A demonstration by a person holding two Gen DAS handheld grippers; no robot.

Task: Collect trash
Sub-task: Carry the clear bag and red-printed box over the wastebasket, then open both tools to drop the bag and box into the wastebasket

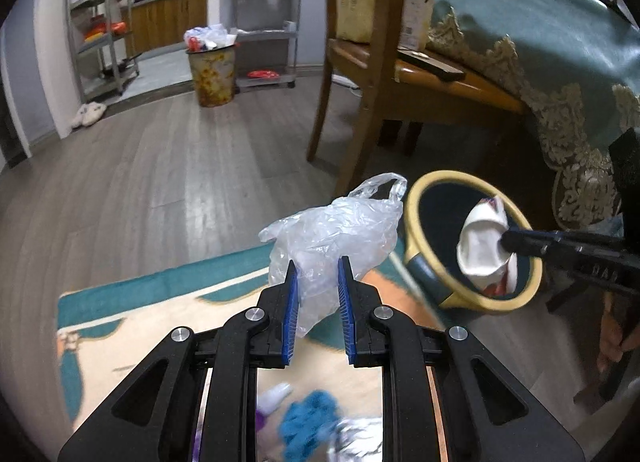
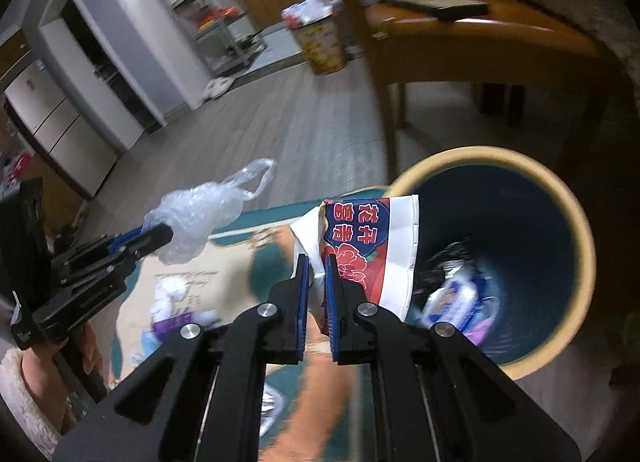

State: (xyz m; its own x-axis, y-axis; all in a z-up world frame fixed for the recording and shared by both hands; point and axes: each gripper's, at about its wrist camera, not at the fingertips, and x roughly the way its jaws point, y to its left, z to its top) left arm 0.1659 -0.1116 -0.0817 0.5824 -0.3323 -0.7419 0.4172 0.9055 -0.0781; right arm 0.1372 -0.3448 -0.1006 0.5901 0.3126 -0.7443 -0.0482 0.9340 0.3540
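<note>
My left gripper [image 1: 318,280] is shut on a crumpled clear plastic bag [image 1: 336,230], held above the rug; the same bag [image 2: 200,218] and left gripper [image 2: 160,240] show at the left of the right wrist view. My right gripper [image 2: 316,276] is shut on a flattened red, blue and white paper carton [image 2: 368,246], right at the mouth of a dark blue bin with a cream rim [image 2: 576,218]. In the left wrist view that carton [image 1: 484,250] hangs over the bin [image 1: 432,282] opening. Wrappers lie at the bin's bottom [image 2: 456,298].
A teal and cream rug [image 1: 132,302] carries more litter: a blue scrap [image 1: 308,422] and a purple-white packet [image 2: 176,314]. A wooden chair [image 1: 360,74] and a table with green cloth [image 1: 540,42] stand behind the bin. A full floral bin [image 1: 210,74] sits far back.
</note>
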